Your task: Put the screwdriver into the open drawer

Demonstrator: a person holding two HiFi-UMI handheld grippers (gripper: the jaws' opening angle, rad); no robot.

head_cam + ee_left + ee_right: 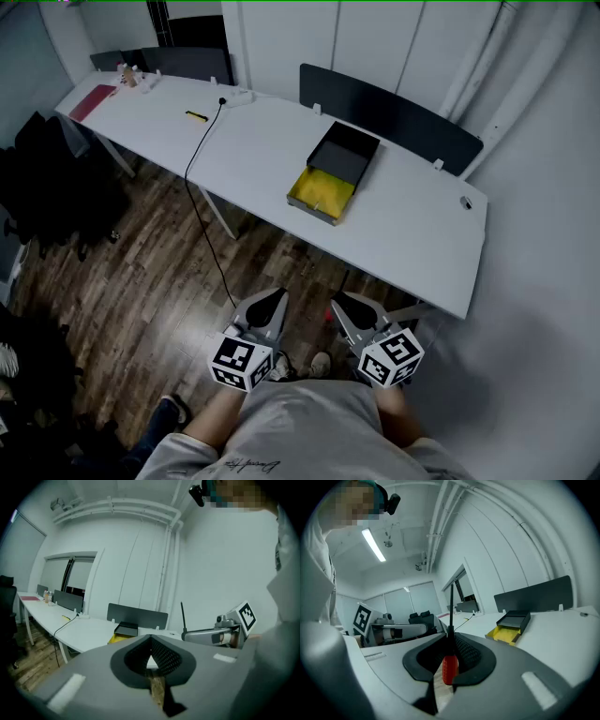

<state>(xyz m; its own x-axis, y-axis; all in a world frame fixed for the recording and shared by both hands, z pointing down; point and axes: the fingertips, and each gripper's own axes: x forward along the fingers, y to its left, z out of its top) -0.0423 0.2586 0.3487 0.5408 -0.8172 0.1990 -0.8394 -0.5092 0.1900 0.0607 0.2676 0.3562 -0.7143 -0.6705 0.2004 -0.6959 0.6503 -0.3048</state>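
Standing back from the desk (412, 225), the person holds both grippers close to the body, over the wood floor (141, 281) and well apart from the desk's near edge.

Right gripper (450, 645): its jaws are clamped on the screwdriver (449, 667). The red handle sits between the pads and the dark shaft sticks up and forward past the tips. The tool is therefore in hand and off every surface.

Left gripper (151, 639): its jaws are brought together at the tips with nothing between them. It plays no visible part in the carry.

Drawer (322, 190): its yellow tray is pulled out of a black case (345, 153) and reaches almost to the desk's near edge, toward the right end. The tray is open and, as far as the head view shows, empty.

Stage of the task, as judged: the pick-up is done and the grip looks firm, while the delivery is not yet made. What is left is to close the gap to the desk, bring the right gripper over the yellow tray, lower the tool inside its walls and part the jaws. The long shaft stands past the jaws, so it may have to be turned along the tray to fit.
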